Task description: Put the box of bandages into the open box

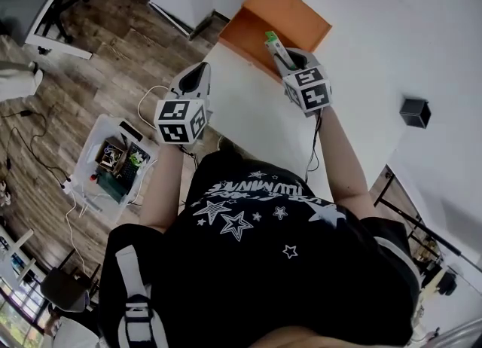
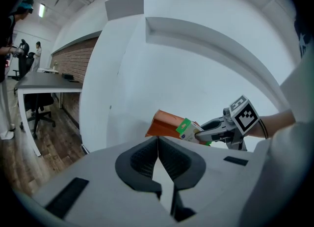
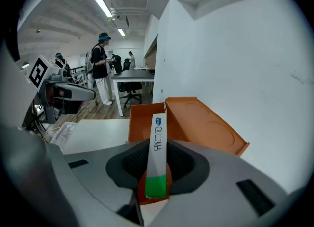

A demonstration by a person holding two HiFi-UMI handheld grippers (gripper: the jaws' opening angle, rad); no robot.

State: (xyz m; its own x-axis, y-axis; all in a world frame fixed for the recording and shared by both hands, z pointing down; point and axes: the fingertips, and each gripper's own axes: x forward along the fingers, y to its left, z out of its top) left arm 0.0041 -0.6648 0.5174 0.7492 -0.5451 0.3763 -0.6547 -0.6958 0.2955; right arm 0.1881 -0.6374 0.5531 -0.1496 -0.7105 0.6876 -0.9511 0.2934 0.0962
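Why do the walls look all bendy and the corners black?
Left gripper view: the wide-angle lens bows the white wall and darkens the corners. Right gripper view: same curving, yet the bandage box looks sharp. Head view: less bent, evenly lit.

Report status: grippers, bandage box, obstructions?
Right gripper shut on bandage box. Left gripper shut, empty. Bandage box at orange open box, not yet released. No obstruction seen.

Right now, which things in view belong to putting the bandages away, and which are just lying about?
In the job:
box of bandages, clamped in the right gripper
open orange box on the white table

Just lying about:
small black cube on the table
clear plastic bin on the floor
left gripper, shut on nothing
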